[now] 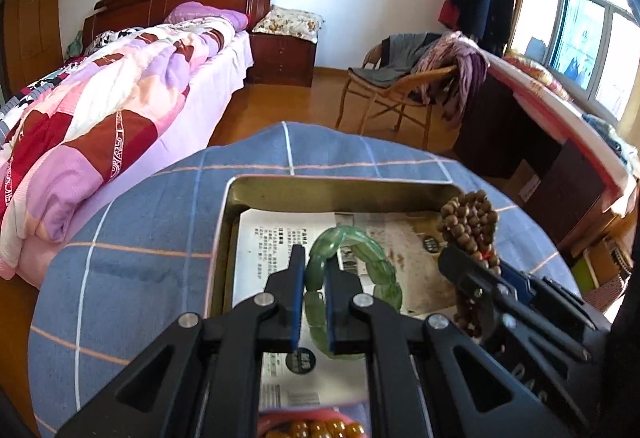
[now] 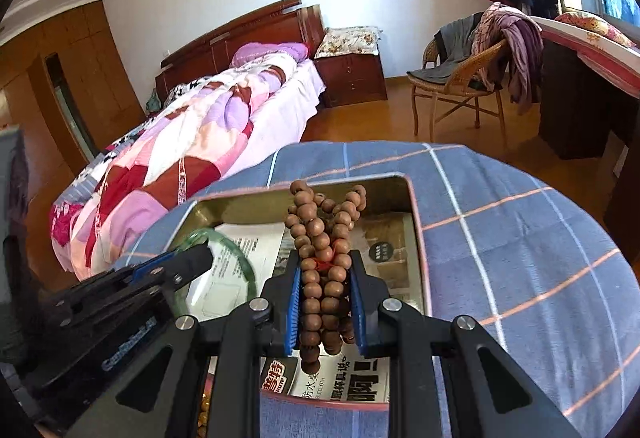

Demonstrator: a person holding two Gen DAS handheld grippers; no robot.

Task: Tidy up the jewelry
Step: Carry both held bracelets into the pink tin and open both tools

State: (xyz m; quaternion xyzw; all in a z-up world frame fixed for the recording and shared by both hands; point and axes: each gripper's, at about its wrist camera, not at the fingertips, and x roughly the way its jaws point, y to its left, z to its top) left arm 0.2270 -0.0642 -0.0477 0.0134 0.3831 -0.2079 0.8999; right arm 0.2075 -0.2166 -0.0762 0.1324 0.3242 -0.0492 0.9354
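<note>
Left wrist: left gripper (image 1: 314, 270) pinches green bracelet (image 1: 354, 262); right gripper (image 2: 325, 292) clamps wooden beads (image 2: 322, 238). Lower both gently into tin (image 1: 320, 187), release apart.

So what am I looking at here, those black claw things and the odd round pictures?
Those are two hand-held grippers; a person squeezes them, no robot arm. Each carries a wide-angle camera looking along its fingers, hence the rounded pictures. The left gripper pinches a translucent green stone bangle. The right gripper clamps a bunched string of brown wooden beads. Both hang over an open gold-coloured metal tin lined with printed paper, which sits on a blue checked cloth. Each camera also catches the other gripper at its side.
</note>
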